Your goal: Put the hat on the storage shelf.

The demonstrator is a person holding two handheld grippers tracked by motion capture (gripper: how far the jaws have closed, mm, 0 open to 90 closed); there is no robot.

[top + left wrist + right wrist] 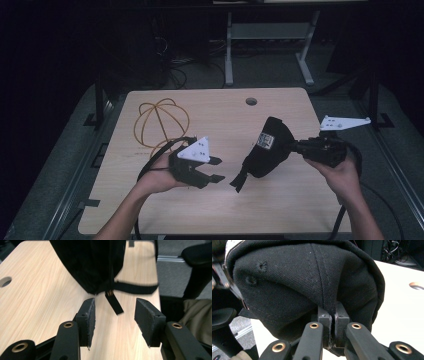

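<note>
Cap (267,150), black fabric, is held clear of the bench (220,115) at centre-right in the high view, clamped in the right gripper (296,146). Its long axis runs on a slant, crown up and away from the person, a loose strap end (238,181) hanging at the near, lower end. A white label (264,140) faces upward on it.

The right gripper view shows what the high view cannot: the 2 jaws are clenched on a stitched seam of the cap (312,285), with 2 eyelets (255,272) visible at upper left. The left gripper view shows the cap's lower edge (90,267), a brass buckle (109,292) and the strap (114,303) dangling just beyond the left gripper (115,317). Its jaws stand apart, released, with nothing between them.

In the high view the left gripper (216,169) sits low at centre-left, pointing toward the cap, a short gap between them. A yellow wire ball frame (161,123) rests on the bench behind it.

The bench is pale wood grain with 1 round cable hole (251,101) near the far edge. The room beyond is dark; a grey table frame (270,45) and cables lie on the floor.
</note>
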